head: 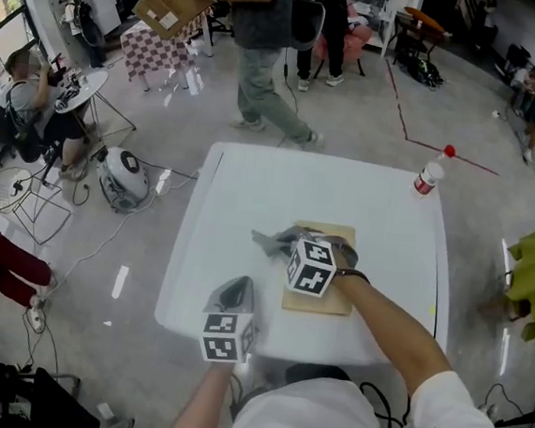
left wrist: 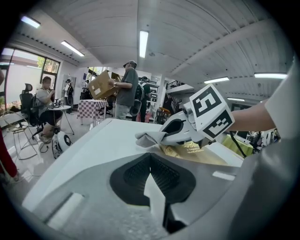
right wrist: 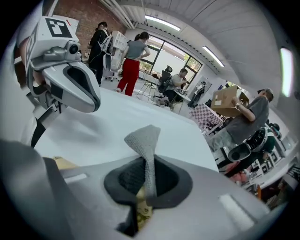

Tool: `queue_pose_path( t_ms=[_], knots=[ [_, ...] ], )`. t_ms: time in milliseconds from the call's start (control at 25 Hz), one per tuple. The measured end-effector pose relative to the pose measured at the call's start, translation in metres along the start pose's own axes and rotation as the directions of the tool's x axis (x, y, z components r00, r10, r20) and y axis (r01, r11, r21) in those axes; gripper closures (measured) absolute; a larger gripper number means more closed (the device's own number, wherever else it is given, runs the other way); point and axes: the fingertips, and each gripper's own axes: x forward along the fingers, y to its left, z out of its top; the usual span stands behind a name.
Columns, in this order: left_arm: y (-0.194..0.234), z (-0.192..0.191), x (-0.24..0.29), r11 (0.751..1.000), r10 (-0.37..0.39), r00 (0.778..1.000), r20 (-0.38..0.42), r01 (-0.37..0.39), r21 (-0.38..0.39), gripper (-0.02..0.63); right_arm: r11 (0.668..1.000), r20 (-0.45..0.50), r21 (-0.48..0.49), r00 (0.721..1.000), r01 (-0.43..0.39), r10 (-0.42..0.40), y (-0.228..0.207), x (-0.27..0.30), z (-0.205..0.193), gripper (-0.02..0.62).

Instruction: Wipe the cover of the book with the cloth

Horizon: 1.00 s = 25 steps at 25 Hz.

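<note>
Book (head: 327, 302) lies flat on white table (head: 252, 179), toward front edge. Right gripper (head: 290, 242) sits over book's far left corner, jaws clenched on grey cloth (head: 267, 242). Cloth's free end juts past jaws, out beyond book's edge. Left gripper (head: 233, 295) is near book's left side at table front, jaws pressed together, nothing between.

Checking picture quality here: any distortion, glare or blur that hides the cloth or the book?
Head view: even light, pale glare streaks on the floor, cloth and book clear. Left gripper view: heavy fisheye, dark corners, near foreground soft. Right gripper view: same warp, windows washed out, cloth weave sharp.
</note>
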Motion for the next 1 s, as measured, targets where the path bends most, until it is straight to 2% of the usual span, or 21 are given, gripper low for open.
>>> queue_pose_path(
  t_ms=[640, 1000],
  knots=[
    [0.002, -0.008, -0.02, 0.999, -0.044, 0.999, 0.01, 0.044, 0.022, 0.6, 0.999, 0.014, 0.034, 1.0, -0.01, 0.01, 0.077, -0.032, 0.009, 0.578],
    [-0.005, -0.007, -0.033, 0.995, -0.088, 0.996, 0.016, 0.087, 0.045, 0.599, 0.996, 0.021, 0.09, 1.0, -0.009, 0.007, 0.119, -0.053, 0.01, 0.578]
  ],
)
